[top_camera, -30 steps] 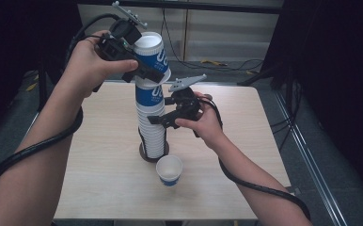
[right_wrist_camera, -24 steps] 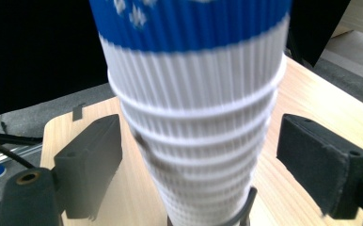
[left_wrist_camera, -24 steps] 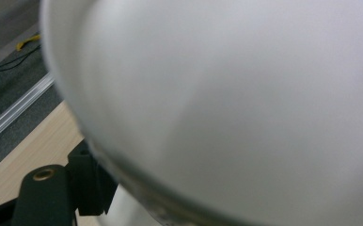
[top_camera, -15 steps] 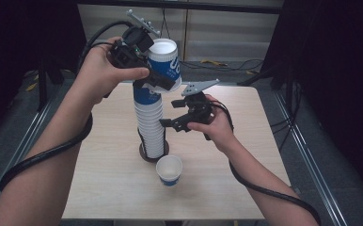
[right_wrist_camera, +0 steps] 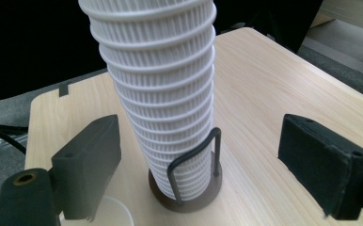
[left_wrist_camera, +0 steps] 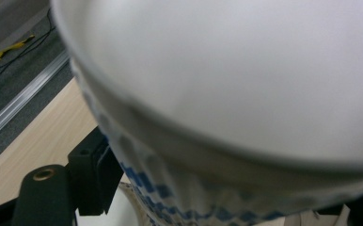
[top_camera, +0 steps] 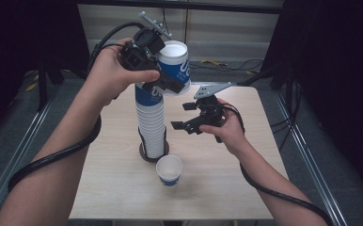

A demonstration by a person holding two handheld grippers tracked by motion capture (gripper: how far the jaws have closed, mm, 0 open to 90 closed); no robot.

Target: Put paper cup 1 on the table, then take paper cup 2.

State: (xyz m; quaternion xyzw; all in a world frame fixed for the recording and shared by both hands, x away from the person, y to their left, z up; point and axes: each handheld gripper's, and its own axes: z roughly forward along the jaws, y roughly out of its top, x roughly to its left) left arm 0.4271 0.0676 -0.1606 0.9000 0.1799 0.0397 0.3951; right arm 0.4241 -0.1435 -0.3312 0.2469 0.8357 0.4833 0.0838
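Observation:
A tall stack of white ribbed paper cups (top_camera: 151, 127) (right_wrist_camera: 165, 94) stands in a dark round holder with a wire loop (top_camera: 144, 153) (right_wrist_camera: 189, 188) on the wooden table (top_camera: 245, 179). My left gripper (top_camera: 168, 80) is shut on a blue-and-white cup (top_camera: 176, 63) (left_wrist_camera: 226, 94), tilted, just above and right of the stack's blue top. My right gripper (top_camera: 183, 116) (right_wrist_camera: 208, 174) is open to the right of the stack with nothing between its pads; its jaws have just been opening. A single cup (top_camera: 169, 169) (right_wrist_camera: 109, 212) stands upright in front of the holder.
The table's right half (right_wrist_camera: 283, 80) is bare wood. Dark curtains and metal floor rails (top_camera: 306, 150) flank the table. Black cables (top_camera: 52, 157) trail from both grippers along the forearms.
The left gripper has carried the blue cup up and to the right, off the stack's top. The right gripper has let go of the stack and drawn back to the right.

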